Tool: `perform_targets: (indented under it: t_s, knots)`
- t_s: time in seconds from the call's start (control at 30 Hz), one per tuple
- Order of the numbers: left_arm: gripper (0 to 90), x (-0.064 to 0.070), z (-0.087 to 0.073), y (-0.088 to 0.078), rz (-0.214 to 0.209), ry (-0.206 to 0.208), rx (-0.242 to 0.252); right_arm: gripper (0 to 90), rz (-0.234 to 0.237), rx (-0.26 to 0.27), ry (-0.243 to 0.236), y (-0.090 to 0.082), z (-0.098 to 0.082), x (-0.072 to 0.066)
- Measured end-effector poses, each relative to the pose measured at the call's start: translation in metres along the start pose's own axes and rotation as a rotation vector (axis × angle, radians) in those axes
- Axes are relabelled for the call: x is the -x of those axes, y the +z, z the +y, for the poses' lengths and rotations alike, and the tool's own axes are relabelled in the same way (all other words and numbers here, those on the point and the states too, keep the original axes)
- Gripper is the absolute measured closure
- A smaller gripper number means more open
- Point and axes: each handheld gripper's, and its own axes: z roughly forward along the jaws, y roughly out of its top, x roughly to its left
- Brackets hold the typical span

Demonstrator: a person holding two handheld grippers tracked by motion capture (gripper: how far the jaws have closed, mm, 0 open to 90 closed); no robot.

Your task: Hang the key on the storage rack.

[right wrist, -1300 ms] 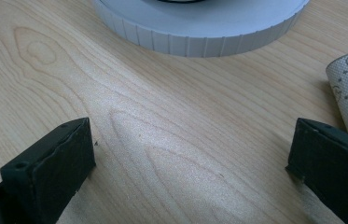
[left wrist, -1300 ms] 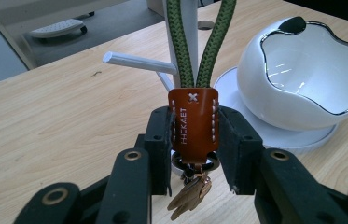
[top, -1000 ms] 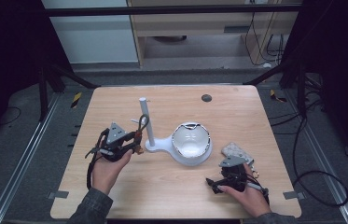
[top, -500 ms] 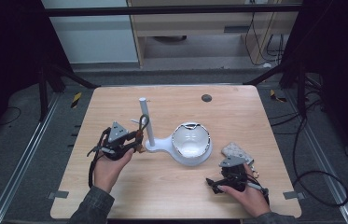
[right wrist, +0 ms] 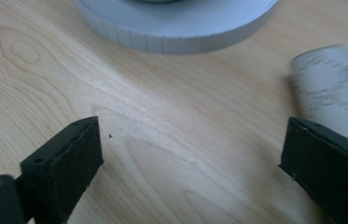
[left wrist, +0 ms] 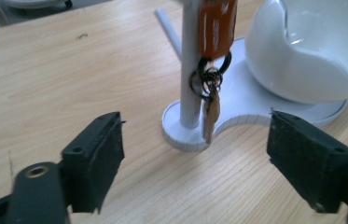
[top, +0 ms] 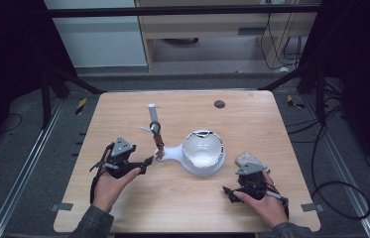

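Since the earlier frame my left claw [top: 154,159] has let go: its jaws have just been opening and now stand wide with nothing between them, and the hand has dropped a little toward the surface [top: 123,114]. The keys [left wrist: 207,88] hang free on the white post [left wrist: 190,60] by their orange fob [left wrist: 216,23], dangling just above the stand's base [left wrist: 237,123], with the white bowl [left wrist: 311,56] of the same stand right beside them. In the high view the keys [top: 158,144] sit partway down the post [top: 152,115], just off my left claw's tips.

My right claw [top: 228,191] rests low on the surface near the bowl's [top: 203,152] right side, jaws well apart and holding nothing, though they have just been closing slightly. In the right gripper view a grey roll [right wrist: 330,88] lies just beyond its right pad, not touched.

The step in hand, as I judge it, is clearing out after hanging the keys. To do that well I should draw the left claw straight back along its own line, keeping the jaws wide so neither pad clips the ring or the post. The stand looks light, so a sideways brush could tip it or swing the keys off.
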Motion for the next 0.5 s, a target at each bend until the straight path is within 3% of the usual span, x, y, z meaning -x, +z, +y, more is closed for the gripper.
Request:
perform_targets:
  t_s: [0.07,0.13,0.17,0.2,0.27,0.37,0.5]
  knots:
    - [14.6,-0.002,-0.007,0.004,-0.011,0.029,-0.05,5.9,-0.013,-0.01,0.001,-0.013,0.006,0.006]
    - [12.2,-0.005,-0.015,0.006,-0.013,0.02,-0.056,6.9,-0.075,-0.025,-0.002,-0.037,0.017,0.016]
    - [12.2,-0.007,-0.019,0.008,-0.013,0.015,-0.064,6.9,-0.075,-0.025,-0.002,-0.037,0.017,0.016]
    - [9.7,-0.009,-0.023,0.011,-0.011,0.004,-0.076,6.9,-0.103,-0.042,0.012,-0.049,0.022,0.023]
    - [8.7,-0.013,-0.031,0.014,-0.003,-0.001,-0.101,6.9,-0.11,-0.056,0.012,-0.053,0.024,0.028]
    - [8.3,-0.022,-0.036,0.014,0.01,-0.027,-0.093,7.0,-0.143,-0.079,0.017,-0.061,0.028,0.039]
    - [7.3,-0.034,-0.044,0.013,0.053,-0.075,-0.103,6.9,-0.143,-0.108,0.018,-0.064,0.033,0.053]
